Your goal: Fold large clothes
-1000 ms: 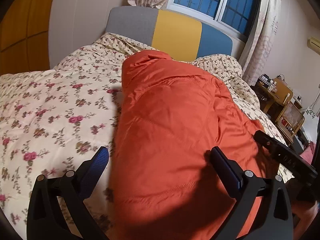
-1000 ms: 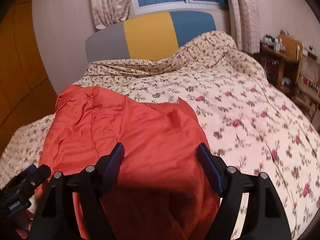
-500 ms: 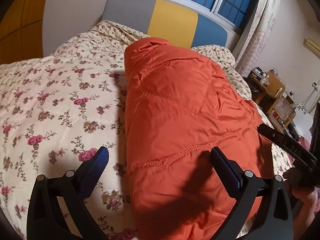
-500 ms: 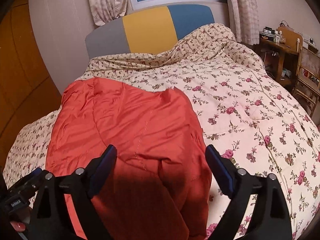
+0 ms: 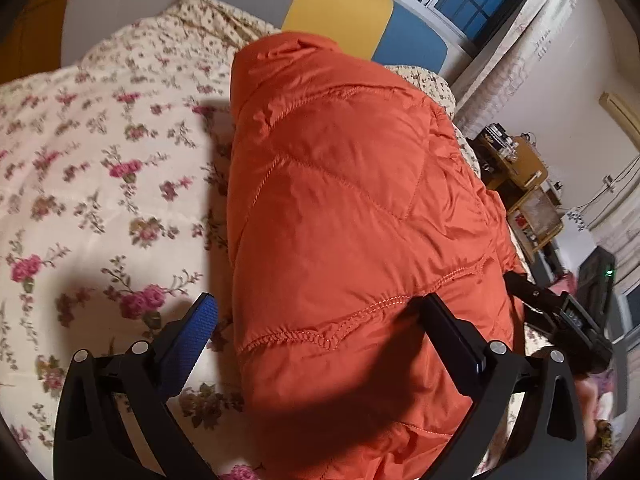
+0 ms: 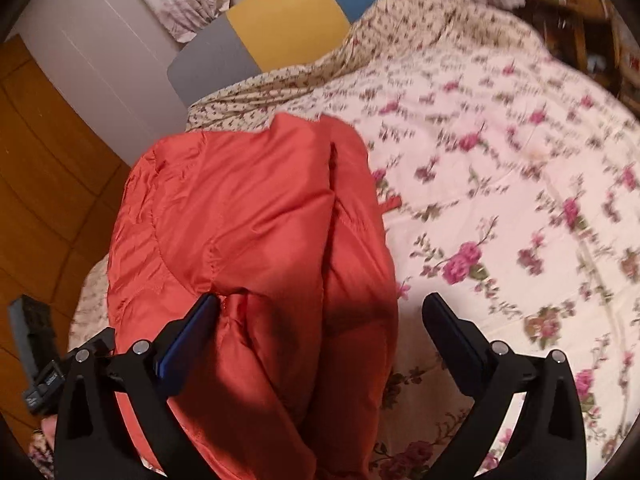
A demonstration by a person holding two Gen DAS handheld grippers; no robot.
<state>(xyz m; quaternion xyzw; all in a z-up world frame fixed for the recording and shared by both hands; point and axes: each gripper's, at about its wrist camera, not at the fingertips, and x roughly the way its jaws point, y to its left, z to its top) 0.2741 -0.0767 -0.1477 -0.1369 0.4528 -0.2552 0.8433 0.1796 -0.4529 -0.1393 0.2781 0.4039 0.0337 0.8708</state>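
Opening right claw (image 6: 320, 332) over orange jacket (image 6: 248, 248), lower middle; left claw (image 5: 320, 332) spread too. Could unfold if puffy layers spring back.

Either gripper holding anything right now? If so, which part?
Nothing is held. The left gripper is open over the orange puffer jacket; the right gripper is opening above the jacket's near end, fingers not pinching it.

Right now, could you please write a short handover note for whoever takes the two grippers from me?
Left gripper: open, holding nothing, over the jacket's near end.
Right gripper: jaws opening, jacket edge between them, nothing gripped.
Orange jacket: lies lengthwise on the floral quilt, folded into a long narrow strip.
Done: the lengthwise fold.
Left: probably fold it across, then smooth it.
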